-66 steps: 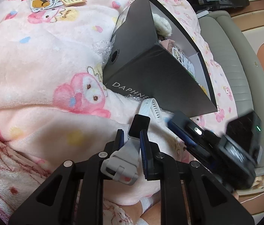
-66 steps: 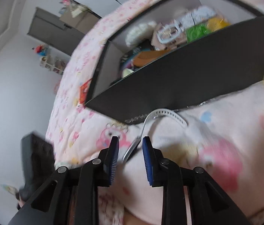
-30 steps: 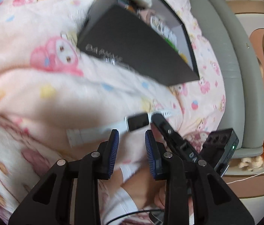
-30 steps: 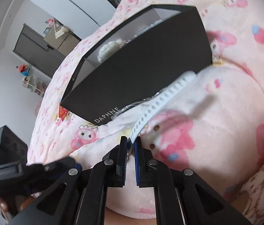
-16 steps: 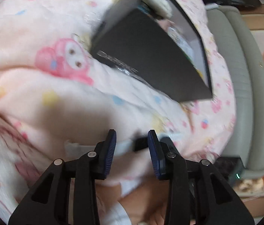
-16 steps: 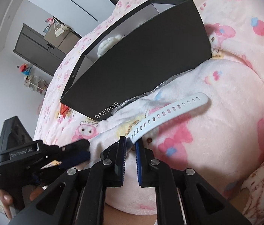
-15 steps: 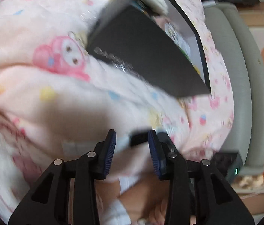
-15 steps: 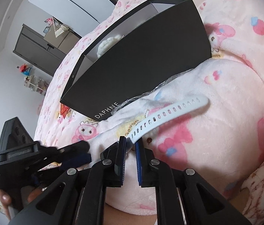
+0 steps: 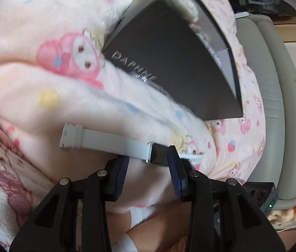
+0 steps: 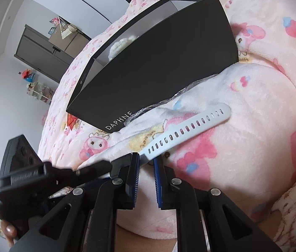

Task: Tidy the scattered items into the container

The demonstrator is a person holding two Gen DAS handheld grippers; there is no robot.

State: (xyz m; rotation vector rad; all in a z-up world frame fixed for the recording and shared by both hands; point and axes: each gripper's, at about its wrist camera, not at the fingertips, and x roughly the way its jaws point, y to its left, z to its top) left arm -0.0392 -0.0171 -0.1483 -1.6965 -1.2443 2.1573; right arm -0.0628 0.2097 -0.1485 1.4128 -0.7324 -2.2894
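A smartwatch with a pale grey strap (image 9: 110, 141) and a black face (image 9: 158, 154) is stretched across the pink blanket. My right gripper (image 10: 146, 163) is shut on the watch, and its perforated strap end (image 10: 190, 127) sticks out past the fingers. My left gripper (image 9: 148, 167) is open, its jaws standing either side of the watch face, just below it. The black DAPHNE box (image 9: 169, 63) lies beyond, open, with several items inside; it also shows in the right wrist view (image 10: 158, 63).
The pink cartoon blanket (image 9: 42, 84) is soft and bunched. Crinkled clear plastic (image 10: 169, 100) lies under the box's near edge. A grey bed edge (image 9: 274, 84) runs along the right. A person's leg (image 9: 158, 226) is below the left gripper.
My left gripper let go of the strap and opened. My right gripper closed on the watch. The watch now lies stretched out between the two grippers.
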